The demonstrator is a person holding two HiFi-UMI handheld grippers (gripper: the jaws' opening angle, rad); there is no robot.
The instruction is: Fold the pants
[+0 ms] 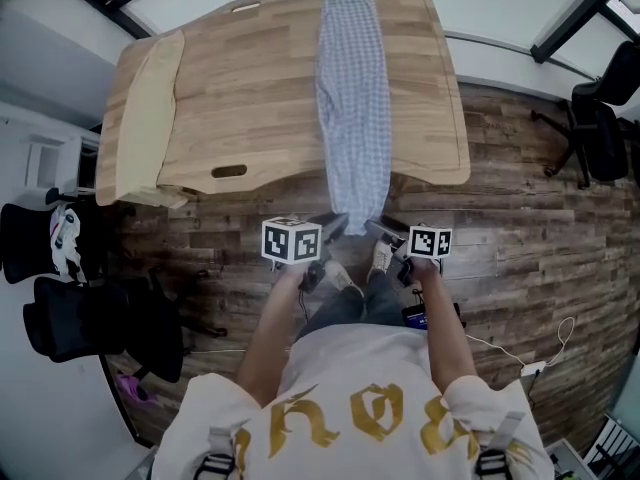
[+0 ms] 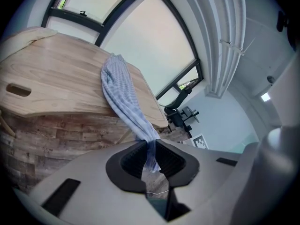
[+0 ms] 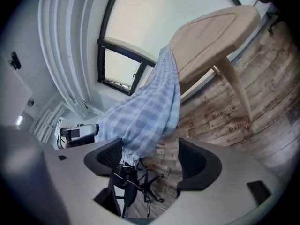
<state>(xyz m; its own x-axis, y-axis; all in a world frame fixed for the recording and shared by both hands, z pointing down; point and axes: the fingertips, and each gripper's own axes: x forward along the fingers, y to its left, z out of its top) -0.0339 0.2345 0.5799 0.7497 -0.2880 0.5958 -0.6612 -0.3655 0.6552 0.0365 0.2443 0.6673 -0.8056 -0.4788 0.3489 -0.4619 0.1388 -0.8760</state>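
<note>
Forward, side by side, left gripper clenches the pants; right gripper has fingers released.

shirt white, gold print (grey straps) | left gripper grey

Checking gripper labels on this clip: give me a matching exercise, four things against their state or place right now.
Things:
1. left gripper
2. right gripper
3. pants
4. cream cloth

States or places:
A. draped lengthwise over the table, one end hanging off its near edge
B. jaws wide apart, clamping nothing
C. lying along the table's left side in the head view
D. jaws closed on checked fabric

Pairs: 1-D, 2-B, 3-A, 4-C
</note>
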